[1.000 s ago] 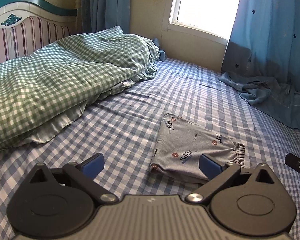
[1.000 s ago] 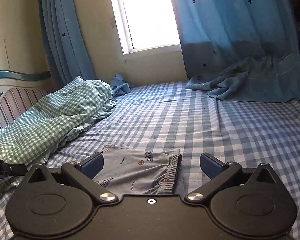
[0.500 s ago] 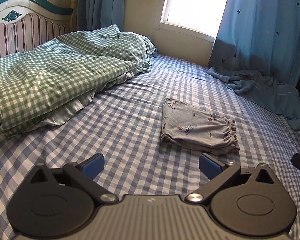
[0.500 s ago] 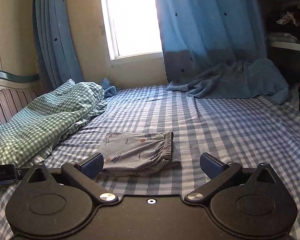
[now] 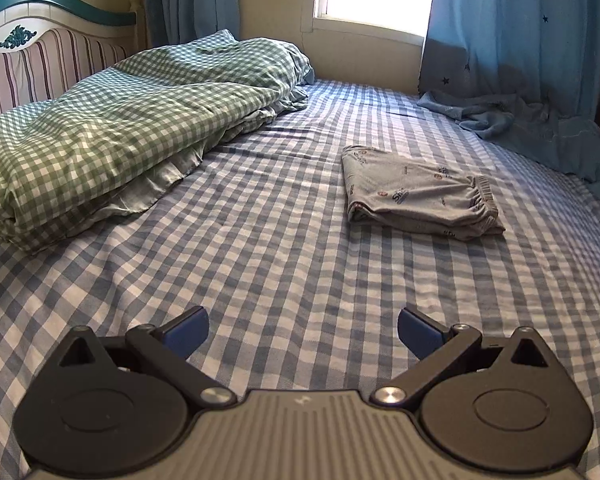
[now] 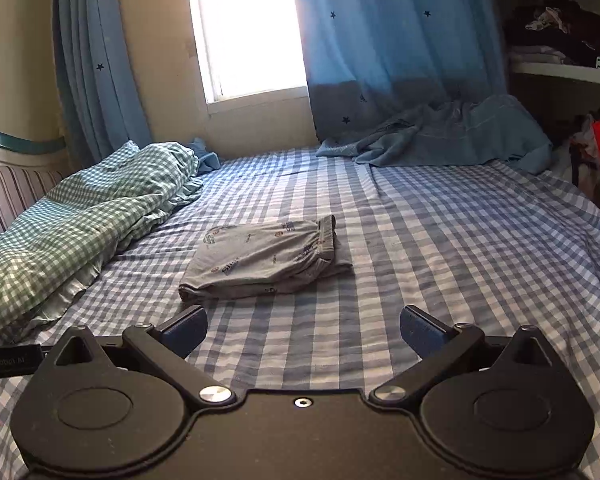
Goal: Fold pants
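Grey printed pants (image 5: pixel 416 196) lie folded into a small flat rectangle on the blue checked bed sheet (image 5: pixel 284 264), elastic waistband to the right. In the right wrist view the same pants (image 6: pixel 264 258) rest just beyond the fingers, left of centre. My left gripper (image 5: pixel 302 330) is open and empty, well short of the pants, which sit ahead to its right. My right gripper (image 6: pixel 303 328) is also open, holding nothing, a short way in front of the pants' near edge.
A green checked duvet (image 5: pixel 112 128) is piled along the left by the striped headboard (image 5: pixel 40 60). A blue curtain's hem and crumpled blue cloth (image 6: pixel 440 136) lie on the far right of the bed. Shelves with clothes (image 6: pixel 560 40) stand at right. The window wall is behind.
Both grippers have pulled back and up from the folded pants, which now look smaller and farther away. The pants lie still, and both grippers stay open.
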`<action>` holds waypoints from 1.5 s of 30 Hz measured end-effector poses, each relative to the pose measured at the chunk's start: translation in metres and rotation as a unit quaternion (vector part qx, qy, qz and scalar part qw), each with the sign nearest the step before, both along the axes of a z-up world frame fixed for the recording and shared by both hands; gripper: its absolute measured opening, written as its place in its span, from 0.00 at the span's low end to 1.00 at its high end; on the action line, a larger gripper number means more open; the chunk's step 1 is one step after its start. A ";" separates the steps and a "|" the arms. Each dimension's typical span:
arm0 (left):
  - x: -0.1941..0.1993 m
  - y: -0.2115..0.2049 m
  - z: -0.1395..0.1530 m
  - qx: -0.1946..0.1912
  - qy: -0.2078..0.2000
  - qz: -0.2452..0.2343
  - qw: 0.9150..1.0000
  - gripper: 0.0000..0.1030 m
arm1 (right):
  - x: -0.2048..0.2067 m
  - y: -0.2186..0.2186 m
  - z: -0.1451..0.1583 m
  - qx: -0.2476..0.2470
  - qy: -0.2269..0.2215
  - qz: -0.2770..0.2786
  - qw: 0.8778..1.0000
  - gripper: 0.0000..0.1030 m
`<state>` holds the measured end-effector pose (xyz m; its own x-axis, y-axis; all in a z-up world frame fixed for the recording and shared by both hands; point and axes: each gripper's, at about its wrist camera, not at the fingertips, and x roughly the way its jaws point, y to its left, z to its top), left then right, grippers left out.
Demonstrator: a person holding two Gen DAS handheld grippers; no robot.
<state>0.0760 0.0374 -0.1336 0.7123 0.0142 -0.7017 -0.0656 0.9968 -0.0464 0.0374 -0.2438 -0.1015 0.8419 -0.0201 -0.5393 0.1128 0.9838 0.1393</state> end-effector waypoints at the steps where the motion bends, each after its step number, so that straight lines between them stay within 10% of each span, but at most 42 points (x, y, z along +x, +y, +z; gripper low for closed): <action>1: -0.001 -0.001 -0.002 0.002 0.000 -0.004 1.000 0.99 | 0.001 0.000 -0.004 0.000 0.001 0.001 1.000 0.99; 45: 0.013 -0.015 -0.010 0.011 0.017 -0.014 1.000 1.00 | 0.030 -0.004 -0.038 -0.002 0.049 0.025 0.998 0.99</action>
